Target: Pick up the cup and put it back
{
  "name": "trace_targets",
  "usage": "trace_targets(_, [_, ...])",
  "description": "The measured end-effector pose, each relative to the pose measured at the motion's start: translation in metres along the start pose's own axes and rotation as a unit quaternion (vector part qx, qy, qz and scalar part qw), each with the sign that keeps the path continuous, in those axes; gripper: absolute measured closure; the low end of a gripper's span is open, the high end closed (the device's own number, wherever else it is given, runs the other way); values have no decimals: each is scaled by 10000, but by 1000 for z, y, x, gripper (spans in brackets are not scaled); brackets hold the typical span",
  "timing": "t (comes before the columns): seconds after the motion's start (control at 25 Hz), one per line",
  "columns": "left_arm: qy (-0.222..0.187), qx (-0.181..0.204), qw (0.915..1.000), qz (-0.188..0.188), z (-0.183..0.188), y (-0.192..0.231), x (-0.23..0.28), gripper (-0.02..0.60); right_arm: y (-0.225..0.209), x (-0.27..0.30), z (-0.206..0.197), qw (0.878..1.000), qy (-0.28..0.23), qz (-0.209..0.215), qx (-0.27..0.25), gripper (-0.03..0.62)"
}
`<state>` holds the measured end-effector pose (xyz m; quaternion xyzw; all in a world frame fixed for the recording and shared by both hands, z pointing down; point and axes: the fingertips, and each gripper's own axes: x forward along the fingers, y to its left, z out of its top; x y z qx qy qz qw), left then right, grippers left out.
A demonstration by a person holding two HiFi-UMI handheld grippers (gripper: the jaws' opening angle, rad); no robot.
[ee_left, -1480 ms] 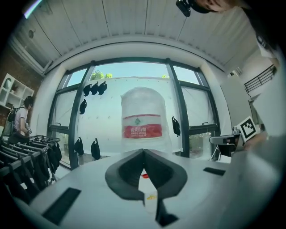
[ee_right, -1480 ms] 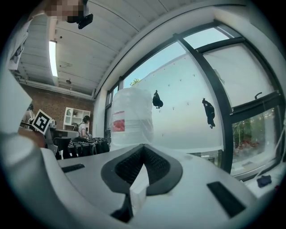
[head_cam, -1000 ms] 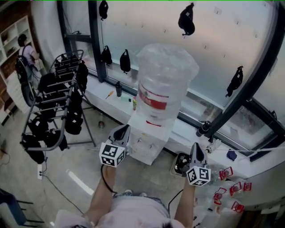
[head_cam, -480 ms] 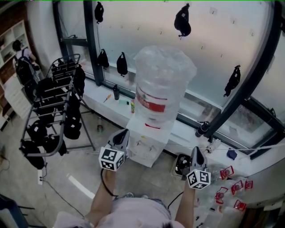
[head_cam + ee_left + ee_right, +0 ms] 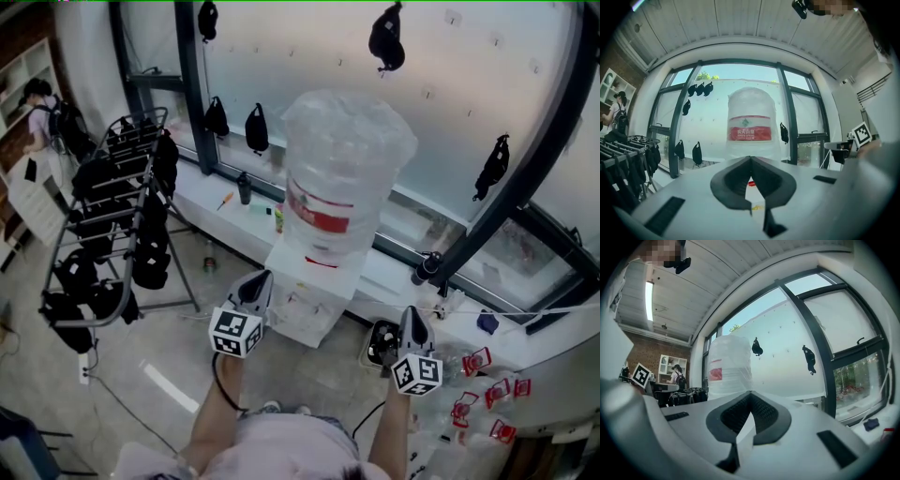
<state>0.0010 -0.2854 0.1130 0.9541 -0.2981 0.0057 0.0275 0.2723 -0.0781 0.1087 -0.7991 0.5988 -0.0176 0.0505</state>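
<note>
No cup shows in any view. A white water dispenser [image 5: 309, 305] stands by the window and carries a large plastic-wrapped bottle [image 5: 342, 169] with a red label. My left gripper [image 5: 257, 279] hovers in front of the dispenser's left side, shut with nothing in it. My right gripper [image 5: 411, 315] hangs to the dispenser's right, also shut and empty. In the left gripper view the jaws [image 5: 750, 158] point straight at the bottle [image 5: 750, 124]. In the right gripper view the jaws [image 5: 750, 393] point just right of the bottle [image 5: 729, 364].
A metal rack [image 5: 112, 220] loaded with black bags stands on the floor at the left. A low window ledge [image 5: 230, 211] runs behind the dispenser. A dark slanted pillar [image 5: 511, 183] rises at the right. Red-tagged items [image 5: 483, 398] lie lower right. A person [image 5: 42, 98] stands far left.
Both grippers stay shut and in almost the same place. The head view has shifted slightly, and the person at the far left has moved a little.
</note>
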Motion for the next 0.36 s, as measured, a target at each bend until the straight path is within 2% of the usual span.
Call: trace_targets(0.36, [12, -49, 10000, 7, -4, -2, 0, 557, 4, 5, -2, 9999, 66, 93, -21, 579])
